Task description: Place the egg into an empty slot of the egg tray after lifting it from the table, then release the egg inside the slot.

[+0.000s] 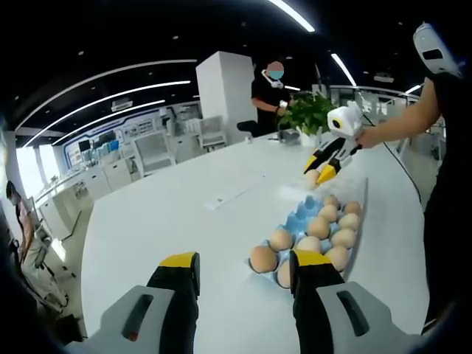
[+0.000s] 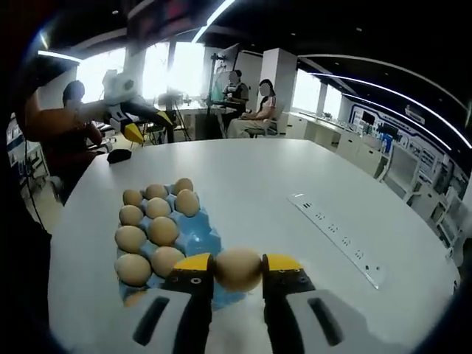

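Table [image 2: 310, 177]: smooth white top with a soft sheen, catching pale reflections of the ceiling lights. Egg tray [image 2: 198, 234]: light blue, matt, moulded material that looks like pulp or thin plastic; which of the two cannot be told. Egg [image 2: 238, 268] between the right gripper [image 2: 238, 271] jaws: tan shell, smooth, faintly satin, like the shells in the tray. Right gripper: grey smooth plastic body, black jaws with glossy yellow tips. Left gripper [image 1: 245, 271]: same grey plastic, black jaws, yellow caps. Strip [image 2: 335, 237] set in the table, right side: white, glossy plastic look.
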`<action>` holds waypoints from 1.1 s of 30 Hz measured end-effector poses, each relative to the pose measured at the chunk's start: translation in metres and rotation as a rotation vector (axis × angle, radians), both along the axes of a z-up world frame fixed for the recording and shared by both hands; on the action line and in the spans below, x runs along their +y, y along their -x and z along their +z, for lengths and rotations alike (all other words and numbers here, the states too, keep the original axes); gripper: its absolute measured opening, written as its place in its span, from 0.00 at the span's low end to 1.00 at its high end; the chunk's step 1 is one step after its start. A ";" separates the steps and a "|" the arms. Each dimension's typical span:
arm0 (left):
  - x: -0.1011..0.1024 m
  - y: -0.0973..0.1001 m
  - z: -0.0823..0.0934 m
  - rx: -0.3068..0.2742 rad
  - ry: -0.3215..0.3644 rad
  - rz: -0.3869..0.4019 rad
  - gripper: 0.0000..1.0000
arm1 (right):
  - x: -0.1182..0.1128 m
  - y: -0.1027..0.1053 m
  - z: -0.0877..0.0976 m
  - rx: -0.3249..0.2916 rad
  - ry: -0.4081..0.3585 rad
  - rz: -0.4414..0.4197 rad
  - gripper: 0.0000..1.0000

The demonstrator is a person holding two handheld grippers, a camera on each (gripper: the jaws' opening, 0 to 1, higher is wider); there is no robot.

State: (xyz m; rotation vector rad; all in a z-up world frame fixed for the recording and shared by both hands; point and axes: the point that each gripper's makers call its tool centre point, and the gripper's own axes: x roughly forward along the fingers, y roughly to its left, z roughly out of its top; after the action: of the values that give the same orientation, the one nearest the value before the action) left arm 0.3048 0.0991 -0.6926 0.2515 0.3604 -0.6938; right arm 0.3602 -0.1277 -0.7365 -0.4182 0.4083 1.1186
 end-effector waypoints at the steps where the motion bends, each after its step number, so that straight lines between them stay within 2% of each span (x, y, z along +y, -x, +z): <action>1: 0.000 0.000 -0.001 0.002 -0.003 0.000 0.49 | 0.002 0.000 0.000 0.001 0.000 0.003 0.26; 17: 0.001 0.001 -0.002 0.002 -0.003 0.000 0.49 | 0.063 0.014 -0.007 0.019 -0.017 0.120 0.26; 25: 0.002 0.003 -0.004 0.008 -0.006 0.001 0.49 | 0.083 0.017 -0.013 0.036 -0.015 0.151 0.26; 33: 0.004 0.004 -0.003 0.004 -0.003 0.004 0.49 | 0.089 0.019 -0.021 0.049 0.001 0.168 0.26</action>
State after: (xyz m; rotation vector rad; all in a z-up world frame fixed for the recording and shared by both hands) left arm 0.3013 0.1029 -0.6956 0.2520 0.3660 -0.6901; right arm 0.3413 -0.0387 -0.7577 -0.4327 0.4226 1.2938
